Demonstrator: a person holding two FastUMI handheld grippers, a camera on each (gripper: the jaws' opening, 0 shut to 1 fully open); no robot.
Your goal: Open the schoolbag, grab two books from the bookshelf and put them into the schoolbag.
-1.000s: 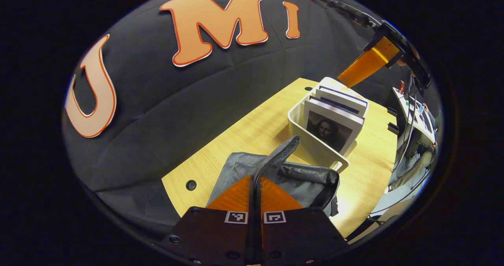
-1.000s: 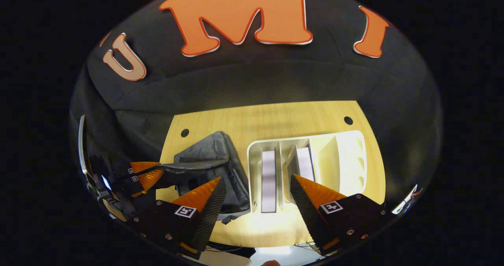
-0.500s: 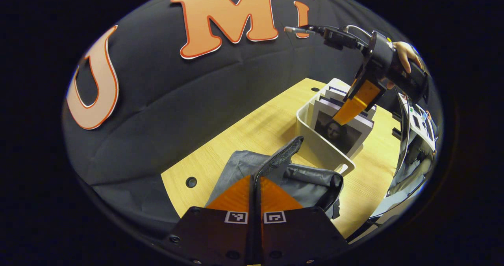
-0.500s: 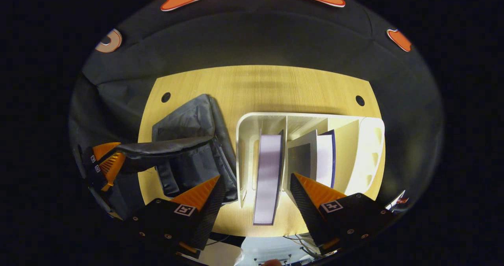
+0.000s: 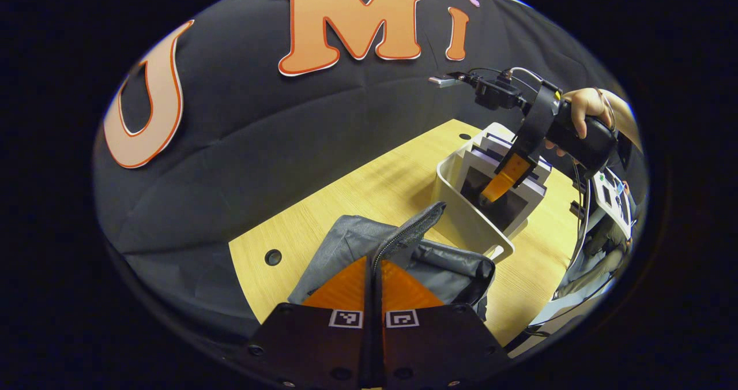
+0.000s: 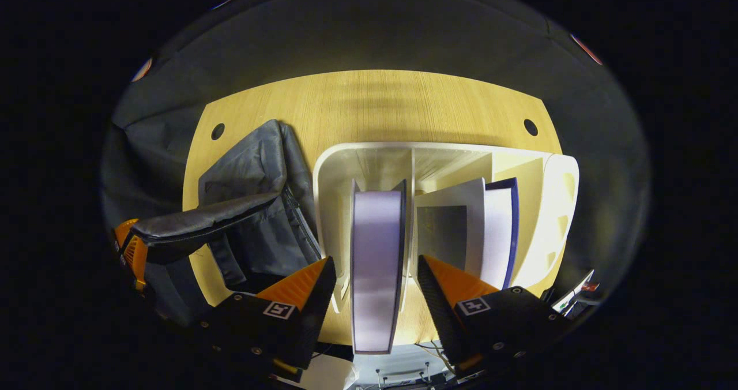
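Between the spread right tool (image 6: 376, 269) fingers, a book (image 6: 375, 263), lower end cut off; left tool (image 5: 373, 274) clenched on schoolbag flap (image 5: 406, 234).

Right gripper view: shelf (image 6: 536, 217) fills centre; book (image 6: 375, 263) upright in its left slot, w/ thin gaps each side. Right gripper (image 6: 375, 277) fingers straddle it, apart. 2nd book (image 6: 499, 228) leans in next slot, room left of it. Bag (image 6: 248, 217) touches shelf at left, flap (image 6: 202, 222) raised across its mouth. Bare table (image 6: 375, 104) along top of frame.
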